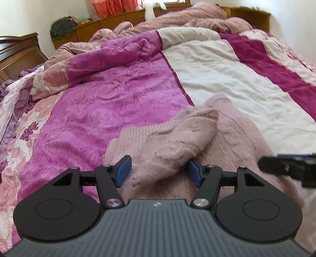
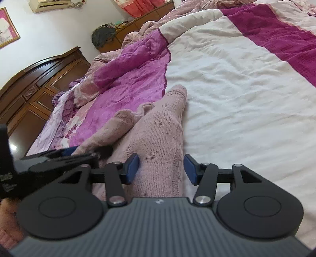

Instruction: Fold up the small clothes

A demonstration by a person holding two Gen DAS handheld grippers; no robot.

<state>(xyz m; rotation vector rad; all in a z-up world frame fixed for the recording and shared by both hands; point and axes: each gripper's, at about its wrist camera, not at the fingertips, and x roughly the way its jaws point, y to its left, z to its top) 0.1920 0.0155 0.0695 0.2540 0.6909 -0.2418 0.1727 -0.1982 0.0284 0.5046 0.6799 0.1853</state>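
A rumpled quilt (image 1: pixel 122 83) in magenta, white and floral pink covered the bed, a dusty-pink blanket (image 1: pixel 177 17) lay bunched near the wooden headboard (image 1: pixel 248 15), a carved dark wardrobe (image 2: pixel 35 87) stood beside it, and a framed picture (image 2: pixel 6 27) hung on the wall.

Perhaps "DIS" on left gripper (image 2: pixel 65 156)
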